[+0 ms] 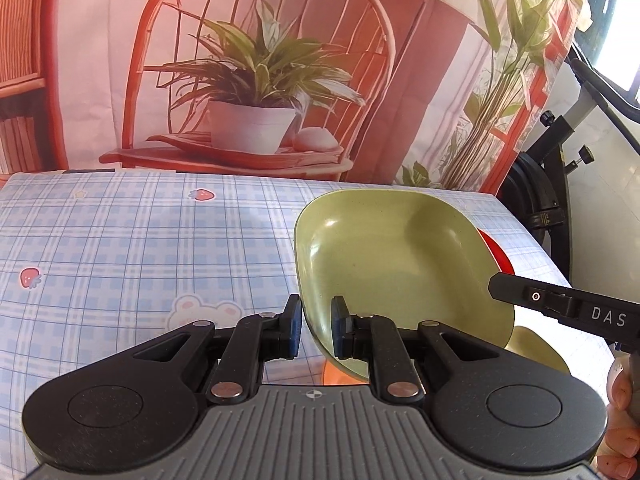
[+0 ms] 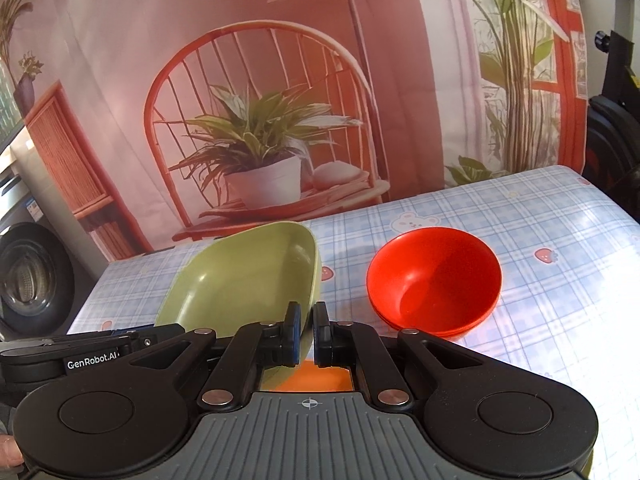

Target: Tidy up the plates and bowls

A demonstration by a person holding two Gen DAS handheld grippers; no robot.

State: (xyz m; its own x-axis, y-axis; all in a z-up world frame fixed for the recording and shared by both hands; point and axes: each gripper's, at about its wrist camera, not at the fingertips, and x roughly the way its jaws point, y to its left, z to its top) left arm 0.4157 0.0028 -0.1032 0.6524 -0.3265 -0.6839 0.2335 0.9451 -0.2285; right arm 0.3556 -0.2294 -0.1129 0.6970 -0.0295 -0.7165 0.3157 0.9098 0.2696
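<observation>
A green squarish plate (image 1: 384, 256) is tilted up above the table. My left gripper (image 1: 315, 328) straddles its near rim with a visible gap between pads and rim. In the right wrist view the same green plate (image 2: 244, 276) has its right rim pinched in my right gripper (image 2: 307, 330). A red bowl (image 2: 434, 280), stacked on another red bowl, stands on the table right of the plate; only its edge (image 1: 496, 254) shows behind the plate in the left wrist view. An orange thing (image 2: 316, 378) lies under the right gripper.
The table has a blue checked cloth (image 1: 140, 248) with strawberries and bears. A printed backdrop (image 1: 256, 80) hangs behind it. An exercise bike (image 1: 560, 168) stands off the right edge. A washing machine (image 2: 28, 280) stands off the left. A second green dish edge (image 1: 536, 348) lies below the plate.
</observation>
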